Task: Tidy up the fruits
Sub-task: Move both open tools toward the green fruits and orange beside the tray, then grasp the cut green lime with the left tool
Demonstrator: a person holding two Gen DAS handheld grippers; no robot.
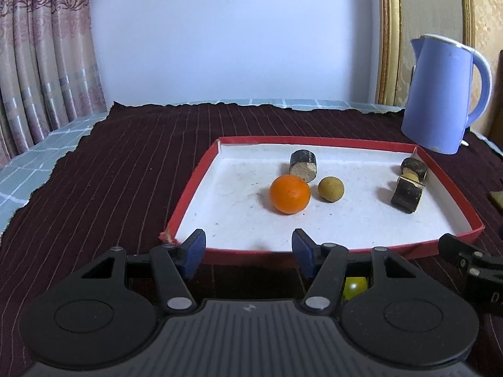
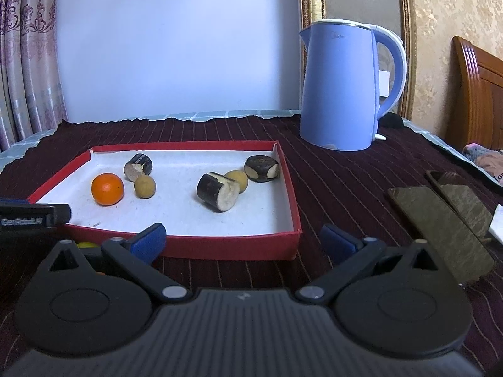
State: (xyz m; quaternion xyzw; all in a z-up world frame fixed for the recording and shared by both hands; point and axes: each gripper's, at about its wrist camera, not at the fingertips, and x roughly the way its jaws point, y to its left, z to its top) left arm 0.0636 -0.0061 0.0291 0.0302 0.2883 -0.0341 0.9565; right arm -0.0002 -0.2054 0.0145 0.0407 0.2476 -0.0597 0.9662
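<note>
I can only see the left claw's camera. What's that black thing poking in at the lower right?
Observer: That's the right claw. Its own camera shows it open and empty, in front of the red tray, near its right corner.
Operator: Is there anything to the right of the tray?
Observer: Yes, two flat dark slabs lie on the cloth there.
Operator: And beyond the kettle?
Observer: A wooden headboard stands at the far right.

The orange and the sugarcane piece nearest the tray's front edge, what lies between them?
In the right wrist view, one small tan round fruit beside the orange; then bare tray floor up to the sugarcane piece.
</note>
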